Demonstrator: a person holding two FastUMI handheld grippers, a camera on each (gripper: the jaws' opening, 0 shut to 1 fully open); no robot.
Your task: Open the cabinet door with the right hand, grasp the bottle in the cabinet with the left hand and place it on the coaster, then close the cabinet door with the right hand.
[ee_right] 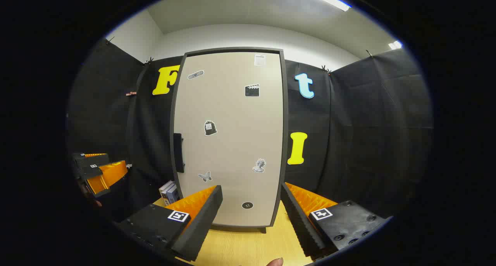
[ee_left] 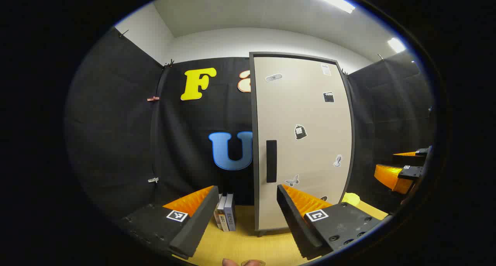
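holding both grippers back keeps you clear of the door's swing: left gripper (ee_left: 248, 215) and right gripper (ee_right: 252, 215) hang with jaws spread, empty, over the table (ee_right: 240, 246). ahead, the cabinet door (ee_right: 232, 142) stands closed, its handle (ee_right: 178, 153) at the left edge with room beside it. bottle presumably inside, hidden.

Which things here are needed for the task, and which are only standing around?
For the job: cabinet door, its handle, left gripper, right gripper.
Standing around: books, stickers on the door, yellow object.
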